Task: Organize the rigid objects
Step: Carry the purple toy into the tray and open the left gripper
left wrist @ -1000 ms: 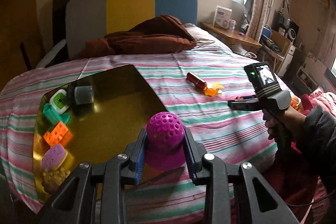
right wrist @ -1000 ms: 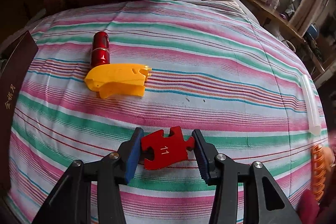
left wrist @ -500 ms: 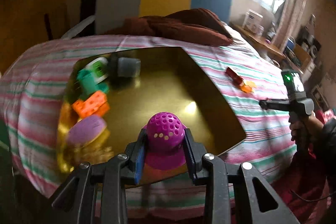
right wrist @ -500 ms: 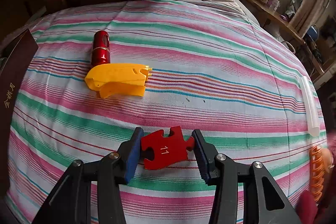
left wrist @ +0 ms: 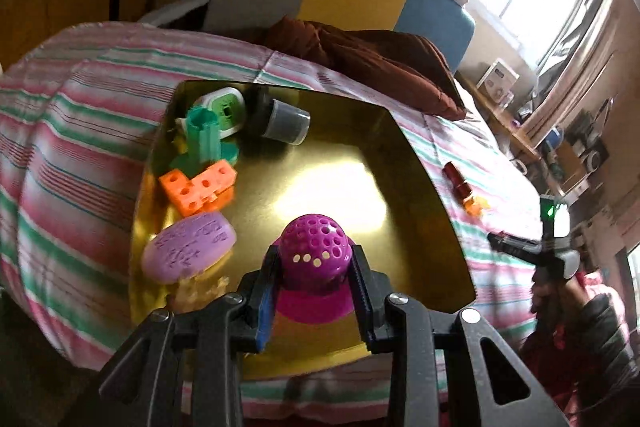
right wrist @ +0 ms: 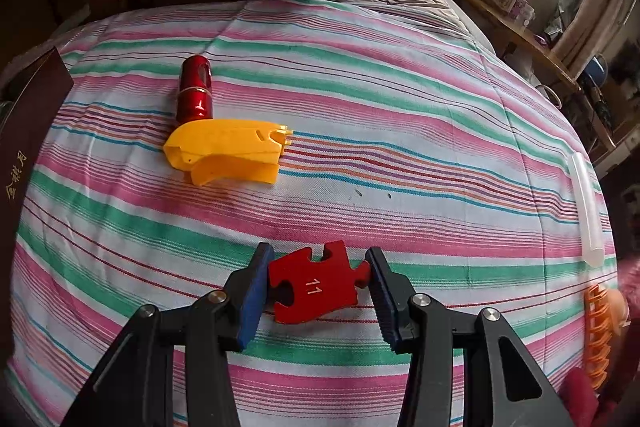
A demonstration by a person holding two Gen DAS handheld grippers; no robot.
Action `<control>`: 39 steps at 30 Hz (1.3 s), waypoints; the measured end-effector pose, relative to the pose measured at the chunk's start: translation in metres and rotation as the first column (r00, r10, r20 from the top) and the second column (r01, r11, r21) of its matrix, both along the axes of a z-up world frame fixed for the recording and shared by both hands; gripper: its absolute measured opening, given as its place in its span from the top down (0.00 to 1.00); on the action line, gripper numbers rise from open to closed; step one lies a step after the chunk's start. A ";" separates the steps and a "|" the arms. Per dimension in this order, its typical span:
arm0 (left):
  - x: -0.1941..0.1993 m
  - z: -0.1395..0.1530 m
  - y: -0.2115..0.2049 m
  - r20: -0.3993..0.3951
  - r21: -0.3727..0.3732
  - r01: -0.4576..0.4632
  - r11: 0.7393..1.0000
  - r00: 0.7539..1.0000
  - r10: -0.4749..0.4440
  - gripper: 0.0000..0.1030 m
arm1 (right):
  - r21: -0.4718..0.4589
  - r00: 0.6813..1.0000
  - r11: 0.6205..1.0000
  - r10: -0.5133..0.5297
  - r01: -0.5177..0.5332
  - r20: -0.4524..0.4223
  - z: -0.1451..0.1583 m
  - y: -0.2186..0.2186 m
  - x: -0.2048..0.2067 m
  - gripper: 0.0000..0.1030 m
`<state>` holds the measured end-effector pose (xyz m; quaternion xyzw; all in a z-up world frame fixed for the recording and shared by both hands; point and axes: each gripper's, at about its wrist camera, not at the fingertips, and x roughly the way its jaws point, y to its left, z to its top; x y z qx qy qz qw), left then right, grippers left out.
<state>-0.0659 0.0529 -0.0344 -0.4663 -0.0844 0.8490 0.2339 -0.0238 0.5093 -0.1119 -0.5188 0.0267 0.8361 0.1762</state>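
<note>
The magenta perforated dome toy [left wrist: 313, 259] sits low in the centre of the left wrist view, pinched between the narrowly set pads of the left gripper [left wrist: 314, 267] and held above the near part of the gold tray [left wrist: 360, 163]. In the tray's left half lie a lilac oval soap-like piece [left wrist: 188, 247], an orange block [left wrist: 198, 187], a teal peg piece [left wrist: 204, 143] and a grey cup [left wrist: 286, 121] on its side. In the right wrist view, the red puzzle piece [right wrist: 316, 283] marked 11 is clamped at lower centre by the right gripper [right wrist: 318, 287], its jaws moderately apart, over the striped bedsheet [right wrist: 360, 87]. A yellow clip [right wrist: 228, 151] and red cylinder [right wrist: 195, 93] lie touching in the upper left.
</note>
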 end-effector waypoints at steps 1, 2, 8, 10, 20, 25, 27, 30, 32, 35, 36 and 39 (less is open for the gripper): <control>-0.004 0.000 0.002 0.010 0.006 -0.001 1.000 1.000 0.001 0.68 | -0.001 1.000 1.000 0.000 0.000 0.000 0.000 0.000 0.000 0.54; -0.010 0.000 0.004 0.016 0.007 -0.010 1.000 1.000 0.010 0.68 | -0.001 1.000 1.000 -0.001 0.001 0.001 0.000 0.000 0.000 0.54; -0.052 -0.002 0.028 -0.002 -0.071 -0.016 0.997 1.000 0.016 0.69 | 0.013 1.000 1.000 0.005 -0.005 0.004 -0.001 -0.002 -0.001 0.54; -0.065 -0.008 0.034 0.007 -0.099 -0.020 0.995 1.000 0.021 0.68 | 0.015 1.000 1.000 0.007 -0.007 0.005 0.000 -0.002 -0.001 0.54; -0.119 -0.038 0.055 0.069 -0.197 -0.018 0.980 0.997 0.032 0.68 | 0.025 1.000 1.000 0.018 -0.018 0.010 0.000 -0.004 -0.002 0.54; -0.137 -0.058 0.058 0.104 -0.259 -0.015 0.966 0.994 0.043 0.67 | 0.028 1.000 0.999 0.019 -0.019 0.010 0.000 -0.005 -0.003 0.54; -0.140 -0.061 0.058 0.107 -0.262 -0.012 0.965 0.993 0.041 0.65 | 0.030 1.000 0.999 0.019 -0.020 0.011 -0.001 -0.006 -0.003 0.54; -0.142 -0.057 0.057 0.111 -0.222 0.004 0.975 0.994 0.021 0.59 | 0.030 1.000 0.999 0.018 -0.018 0.010 -0.001 -0.007 -0.004 0.54; -0.139 -0.054 0.056 0.110 -0.244 0.008 0.970 0.994 0.020 0.59 | 0.030 1.000 0.999 0.019 -0.019 0.010 -0.002 -0.007 -0.004 0.54; -0.133 -0.042 0.051 0.077 -0.240 0.006 0.971 0.997 0.013 0.59 | 0.026 1.000 0.999 0.018 -0.018 0.010 -0.003 -0.008 -0.005 0.54; -0.130 -0.035 0.046 0.061 -0.232 -0.004 0.973 0.998 0.018 0.59 | 0.028 1.000 0.999 0.018 -0.018 0.010 -0.003 -0.008 -0.005 0.54; -0.118 -0.020 0.037 0.019 -0.217 -0.028 0.976 0.999 0.033 0.59 | 0.027 1.000 0.999 0.017 -0.017 0.010 -0.003 -0.008 -0.005 0.54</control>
